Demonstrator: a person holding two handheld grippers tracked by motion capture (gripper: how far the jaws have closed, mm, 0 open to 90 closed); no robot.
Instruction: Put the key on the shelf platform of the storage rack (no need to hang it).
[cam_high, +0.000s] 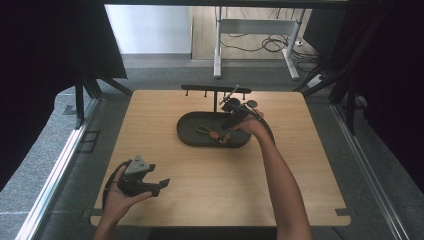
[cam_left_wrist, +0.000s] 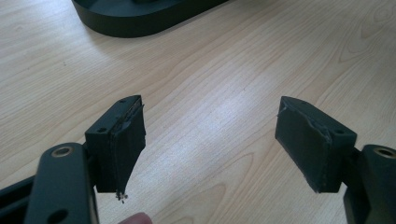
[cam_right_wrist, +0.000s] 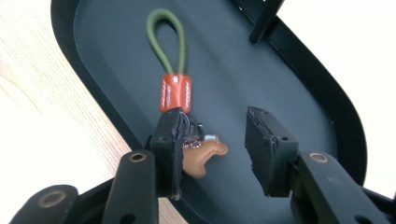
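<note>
A keychain (cam_right_wrist: 176, 93) lies flat in the dark oval tray (cam_right_wrist: 289, 79). It has a green cord loop, an orange sleeve and a brown leather charm (cam_right_wrist: 205, 156). My right gripper (cam_right_wrist: 214, 126) hovers over the tray with its jaws apart. The charm sits beside the left pad, and neither pad presses on it. In the high view the right gripper (cam_high: 231, 120) points down over the tray's right half, just right of the keychain (cam_high: 212, 134). My left gripper (cam_high: 159, 186) rests open near the table's front left, with bare wood between its jaws (cam_left_wrist: 210, 121).
A black rack with hooks (cam_high: 215, 90) stands on a post at the back of the tray (cam_high: 192, 137). The tray's rim (cam_left_wrist: 135, 18) shows at the top of the left gripper view. Light wooden tabletop (cam_high: 215, 185) surrounds the tray.
</note>
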